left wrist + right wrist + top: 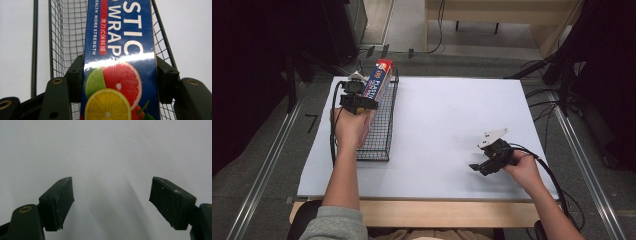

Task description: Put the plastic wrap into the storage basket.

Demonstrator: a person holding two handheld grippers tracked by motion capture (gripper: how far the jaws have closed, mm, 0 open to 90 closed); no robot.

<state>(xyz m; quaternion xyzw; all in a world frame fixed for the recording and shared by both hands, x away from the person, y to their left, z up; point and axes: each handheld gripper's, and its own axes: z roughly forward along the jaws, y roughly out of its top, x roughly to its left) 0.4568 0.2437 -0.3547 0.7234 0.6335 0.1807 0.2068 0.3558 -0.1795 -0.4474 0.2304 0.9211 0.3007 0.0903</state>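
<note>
Left gripper point(120, 75) clamped on long blue cardboard plastic-wrap box w/ citrus print point(120, 50), pads pressing both long sides. Box sits tilted over black wire-mesh basket point(382, 130) at left of white table sheet point(447, 125); far end prob. inside basket, can't confirm. Right gripper point(111, 202) open, nothing between jaws, low over bare sheet, well apart from basket.

Pretty dim room overall. White sheet point(452, 135) covers the table point(437, 212), which has a light wood front edge. Grey floor point(257, 165) all round, metal rails point(267, 165) running along both sides. Black cables point(542, 95) snake over the floor at right. Wooden bench point(497, 10) at the back, dark gear stacked left and right.
</note>
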